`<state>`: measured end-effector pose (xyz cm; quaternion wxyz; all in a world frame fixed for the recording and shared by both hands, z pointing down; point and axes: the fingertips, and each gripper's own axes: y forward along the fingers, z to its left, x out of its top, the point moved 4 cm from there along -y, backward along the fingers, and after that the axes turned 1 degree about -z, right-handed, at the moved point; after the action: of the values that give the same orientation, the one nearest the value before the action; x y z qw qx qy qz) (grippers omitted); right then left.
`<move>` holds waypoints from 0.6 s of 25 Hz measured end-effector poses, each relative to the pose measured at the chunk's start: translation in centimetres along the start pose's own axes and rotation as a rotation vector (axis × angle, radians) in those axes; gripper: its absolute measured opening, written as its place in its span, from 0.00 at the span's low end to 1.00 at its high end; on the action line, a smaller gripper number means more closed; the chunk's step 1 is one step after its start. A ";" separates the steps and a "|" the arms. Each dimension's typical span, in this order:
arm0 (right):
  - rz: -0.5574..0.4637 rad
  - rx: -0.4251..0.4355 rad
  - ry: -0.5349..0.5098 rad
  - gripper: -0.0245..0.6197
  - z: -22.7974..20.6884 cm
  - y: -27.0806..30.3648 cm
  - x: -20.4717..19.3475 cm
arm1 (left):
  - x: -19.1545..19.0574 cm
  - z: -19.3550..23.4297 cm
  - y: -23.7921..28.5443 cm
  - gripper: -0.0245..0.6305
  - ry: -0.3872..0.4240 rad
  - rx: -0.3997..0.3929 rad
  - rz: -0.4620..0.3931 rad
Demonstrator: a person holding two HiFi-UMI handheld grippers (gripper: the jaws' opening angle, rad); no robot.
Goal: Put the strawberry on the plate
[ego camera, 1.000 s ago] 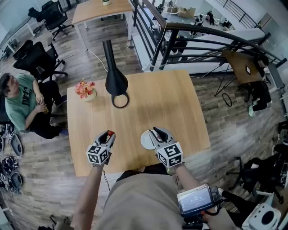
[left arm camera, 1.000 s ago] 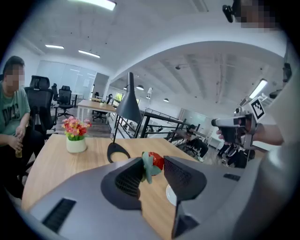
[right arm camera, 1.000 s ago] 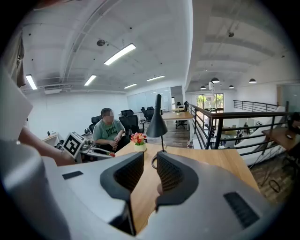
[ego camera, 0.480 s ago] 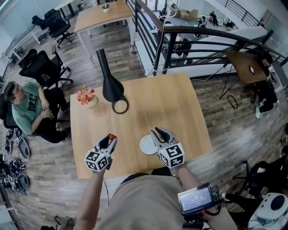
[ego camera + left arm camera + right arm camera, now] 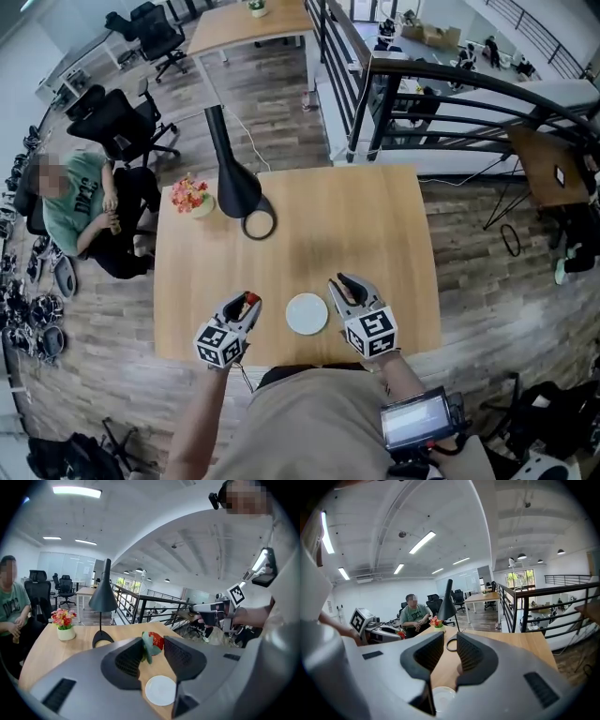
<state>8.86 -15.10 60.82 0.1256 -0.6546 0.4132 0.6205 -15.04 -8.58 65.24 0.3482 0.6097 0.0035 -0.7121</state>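
A red strawberry [image 5: 156, 640] with green leaves sits clamped between the jaws of my left gripper [image 5: 153, 645]. In the head view that gripper [image 5: 248, 304] hovers at the table's near edge, left of the small white plate [image 5: 307, 314]. The plate [image 5: 161, 690] lies bare on the wood, below and just ahead of the held strawberry. My right gripper [image 5: 343, 284] hangs to the right of the plate. Its jaws [image 5: 449, 645] stand a little apart with nothing between them, and the plate [image 5: 443, 696] shows low between them.
A black lamp [image 5: 234, 178] with a ring base and a small flower pot [image 5: 190, 196] stand at the far left of the wooden table [image 5: 356, 225]. A seated person [image 5: 80, 206] is off the table's left side. A black railing [image 5: 441, 84] runs behind.
Both grippers have drawn back toward the table's near edge. The right gripper has come off the plate's right side, so the plate now lies uncovered between them. The strawberry stays gripped.
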 end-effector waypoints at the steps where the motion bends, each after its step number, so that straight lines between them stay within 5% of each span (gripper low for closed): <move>1: 0.005 0.013 0.000 0.16 -0.3 -0.1 0.0 | 0.0 -0.5 -0.1 0.26 -0.005 0.010 -0.003; 15: 0.032 0.089 0.033 0.16 -5.3 -0.4 -1.9 | -2.7 -6.9 4.1 0.26 0.035 0.010 0.079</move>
<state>13.09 -17.68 63.48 0.1380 -0.6519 0.4527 0.5925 -7.01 -7.37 67.53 0.3729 0.6234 -0.0179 -0.6870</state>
